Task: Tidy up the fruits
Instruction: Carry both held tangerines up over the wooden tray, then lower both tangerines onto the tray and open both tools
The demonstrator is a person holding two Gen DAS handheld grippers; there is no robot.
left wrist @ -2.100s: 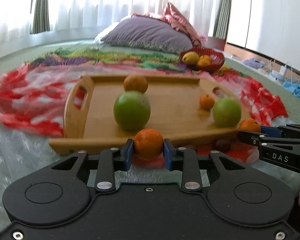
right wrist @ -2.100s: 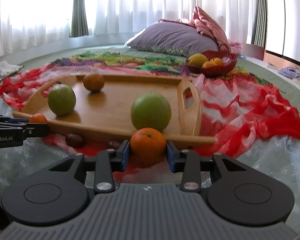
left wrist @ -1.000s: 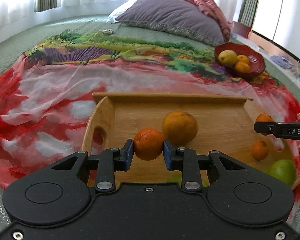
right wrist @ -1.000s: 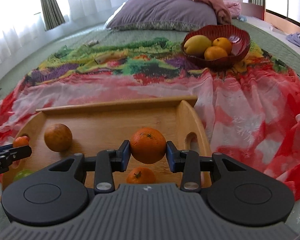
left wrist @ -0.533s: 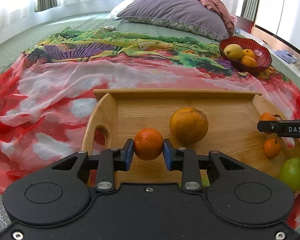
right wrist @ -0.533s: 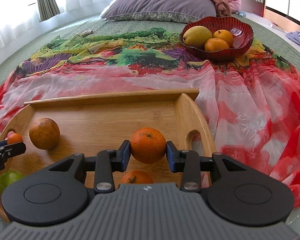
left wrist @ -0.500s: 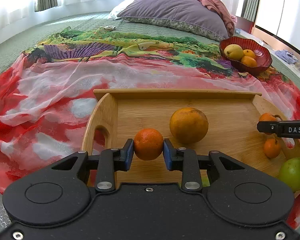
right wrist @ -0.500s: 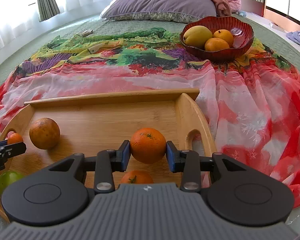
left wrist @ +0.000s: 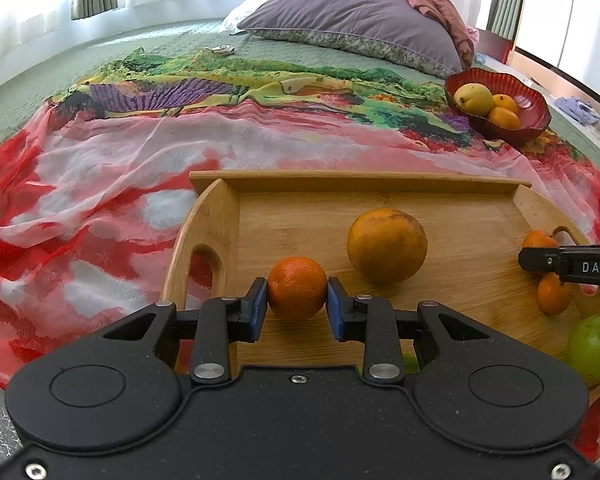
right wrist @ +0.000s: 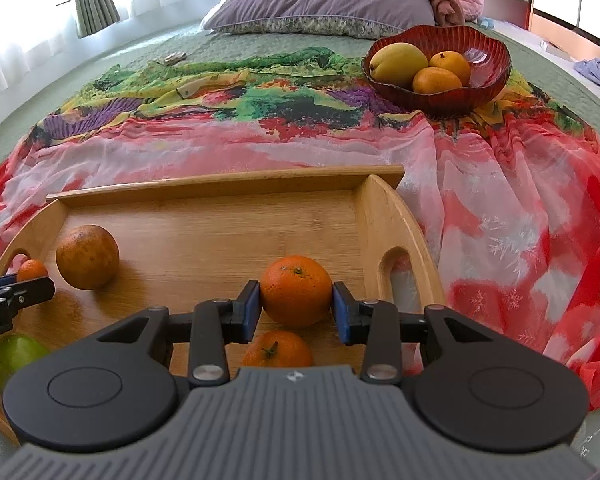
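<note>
Bare wooden tray floor (left wrist: 300, 216) is seen ahead of the left gripper (left wrist: 297, 304), clamped on a small round orange mandarin (left wrist: 297, 293); the right gripper (right wrist: 296, 308) is clamped on a dimpled orange tangerine (right wrist: 296, 291).

Green bed (left wrist: 112, 56): pillow (left wrist: 352, 16), patterned scarf (right wrist: 260, 136) spread on it.

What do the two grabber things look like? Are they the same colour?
Nearly. The left gripper has a speckled black body with round discs, silver screws and blue finger pads. The right gripper has the same black arms and blue pads, but a ribbed grey cover. White letters "DAS" mark its side in the left view. No cables or sleeves show.
</note>
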